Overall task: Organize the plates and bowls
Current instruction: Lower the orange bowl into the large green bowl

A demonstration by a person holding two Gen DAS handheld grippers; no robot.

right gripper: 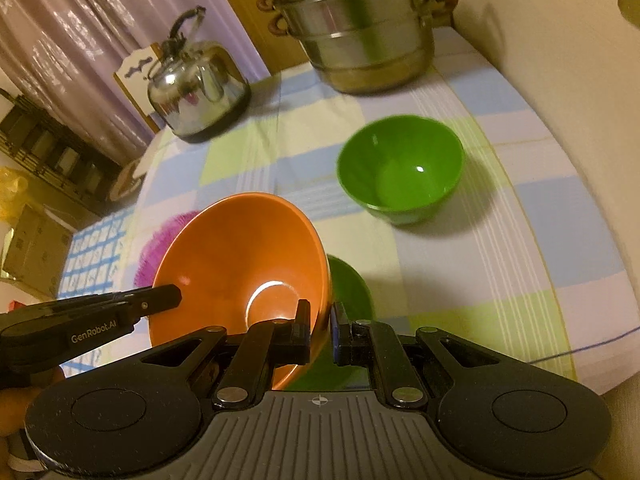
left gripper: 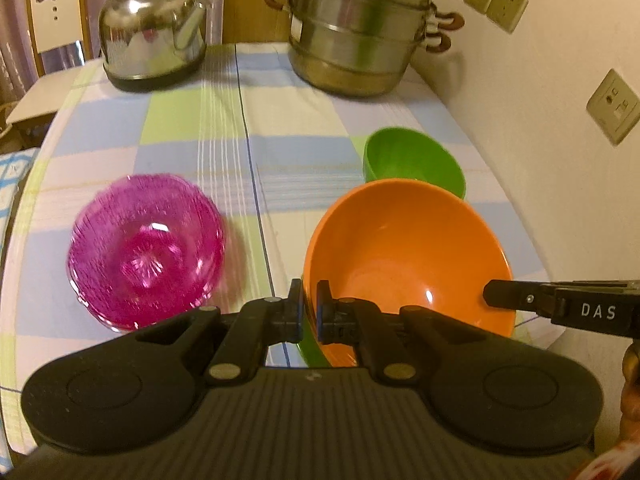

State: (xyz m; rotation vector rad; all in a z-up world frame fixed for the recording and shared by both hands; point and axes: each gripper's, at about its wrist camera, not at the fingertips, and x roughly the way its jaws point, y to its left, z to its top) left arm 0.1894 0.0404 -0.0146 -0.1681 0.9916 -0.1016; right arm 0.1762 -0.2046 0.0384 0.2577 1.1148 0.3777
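Gripping opposite rims, left gripper (left gripper: 309, 306) and right gripper (right gripper: 320, 330) have jaws clamped on the orange bowl (left gripper: 404, 252), tilted over a green bowl (right gripper: 348, 292) at six o'clock. Uneven pulls could twist it loose onto the surface (left gripper: 200, 128).

Left wrist view sits low over the near edge of the table (left gripper: 192, 128), looking straight toward the far edge, where the kettle (left gripper: 154, 36) and the steamer pot (left gripper: 360, 36) stand. It's very close to the orange bowl (left gripper: 404, 248), which fills the near right. Right wrist view looks from the near right side, tilted, angled toward the far left corner, and just as close to the same orange bowl (right gripper: 240, 264). Both share the kettle (right gripper: 198, 88), the steamer pot (right gripper: 360, 36) and the far green bowl (left gripper: 412, 160) (right gripper: 400, 168).
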